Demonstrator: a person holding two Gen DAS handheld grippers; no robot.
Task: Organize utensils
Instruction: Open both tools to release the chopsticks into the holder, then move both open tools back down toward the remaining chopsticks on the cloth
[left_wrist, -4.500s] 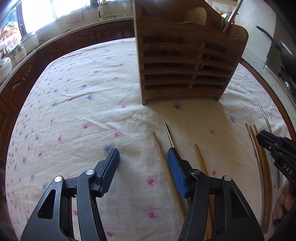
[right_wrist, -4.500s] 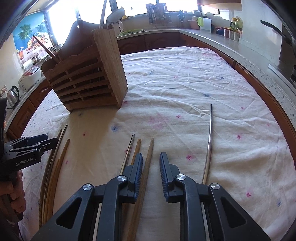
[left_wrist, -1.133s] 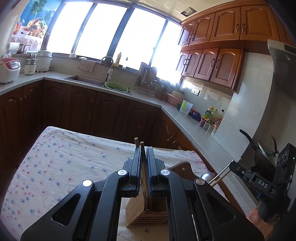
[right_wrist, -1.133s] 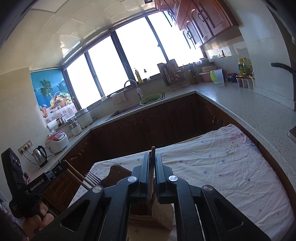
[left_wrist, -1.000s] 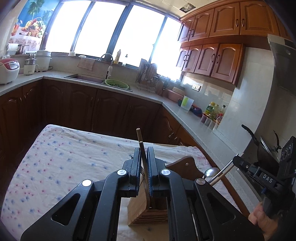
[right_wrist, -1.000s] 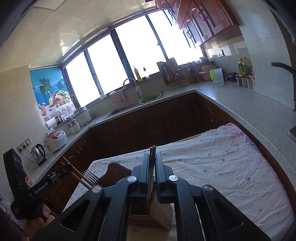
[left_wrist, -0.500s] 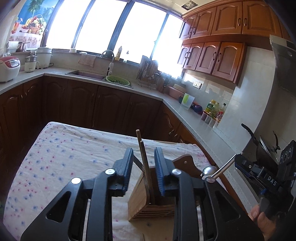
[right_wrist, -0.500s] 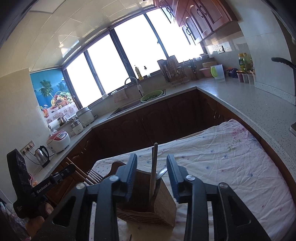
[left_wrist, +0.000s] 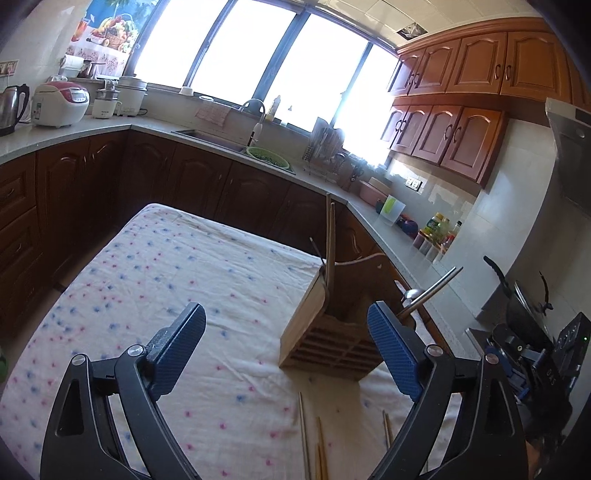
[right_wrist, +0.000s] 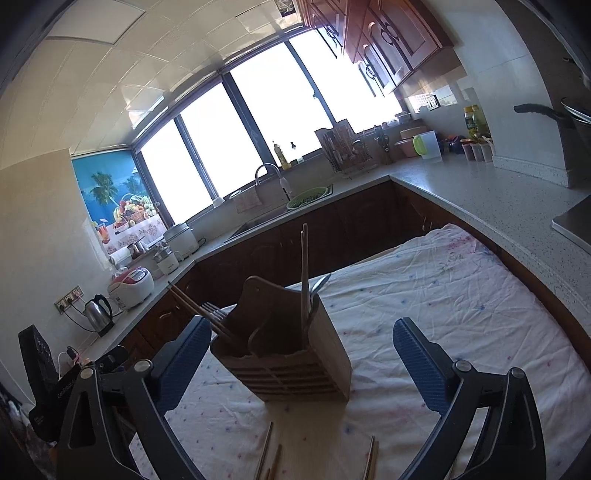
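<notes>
Left gripper (left_wrist: 286, 349) and right gripper (right_wrist: 301, 360), jaws opening with nothing pinched; 2 withdrawals are best kept straight, sparing the slatted wooden utensil holder (right_wrist: 288, 354).

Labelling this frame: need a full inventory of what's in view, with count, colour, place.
wooden utensil holder: 1, brown, on the tablecloth
chopsticks in holder: at least 2, wood, upright
fork: 1, metal, in holder
loose chopsticks: several, count unclear, on the cloth near the camera
tablecloth: 1, white with pink and blue dots
kettle: 1, steel, counter
rice cooker: 1, white and red, counter
green colander: 1, by the sink
left tongs: black, blue pads, opening, nothing between
right tongs: same, opening, nothing gripped
</notes>
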